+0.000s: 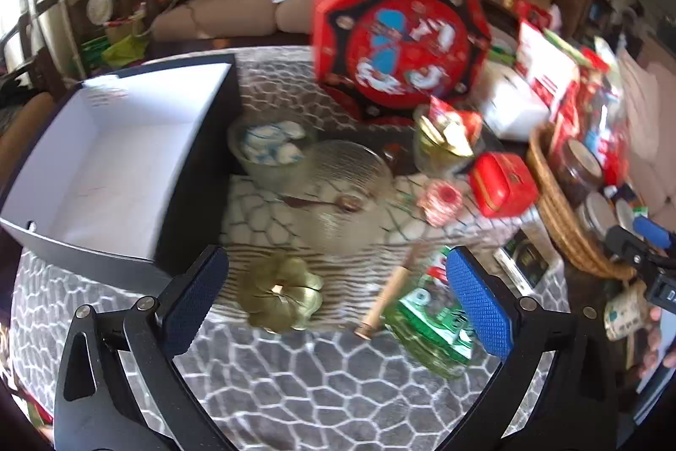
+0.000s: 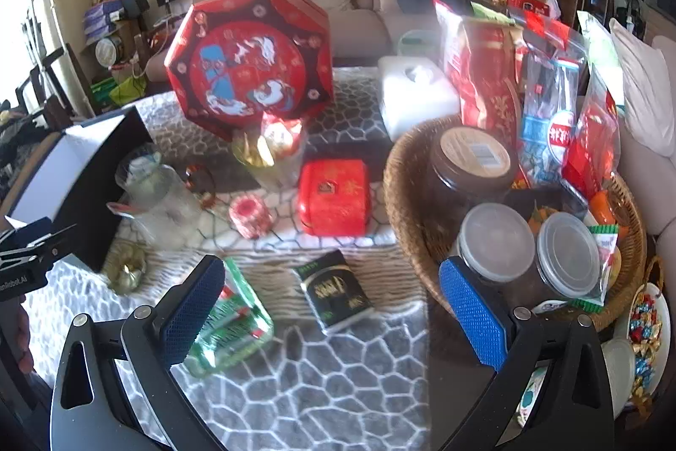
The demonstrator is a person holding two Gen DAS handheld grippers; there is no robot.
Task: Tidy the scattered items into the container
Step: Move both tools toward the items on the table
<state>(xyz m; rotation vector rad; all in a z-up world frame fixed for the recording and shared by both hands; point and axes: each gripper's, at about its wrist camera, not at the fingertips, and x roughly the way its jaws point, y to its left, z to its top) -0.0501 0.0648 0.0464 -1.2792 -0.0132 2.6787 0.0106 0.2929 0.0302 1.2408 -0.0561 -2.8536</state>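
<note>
- Left wrist view: the left gripper [image 1: 333,292] hovers with its jaws spread wide and nothing between them, low over the patterned cloth of the desk [image 1: 295,387].
- Just ahead of it lie a gold flower-shaped dish [image 1: 281,294], a small wooden stick [image 1: 386,299] and a green packet [image 1: 435,320], loose and well placed for a pick.
- The container [image 1: 122,163], a dark box with a white inside, stands open to the left, near enough for a short carry; nothing shows in it.
- Further back sit a glass jar of white sweets [image 1: 270,146], a small red tin [image 1: 502,184] and a large red octagonal box [image 1: 401,41]; motion blur makes finer detail uncertain.
- Right wrist view: the right gripper [image 2: 333,307] is likewise wide apart and carries nothing.
- Between its fingers lies a dark packet with gold lettering [image 2: 333,292], probably its next target, with the green packet by the left finger.
- A wicker basket [image 2: 405,172] of jars and bags sits to the right, seemingly already stored.
</note>
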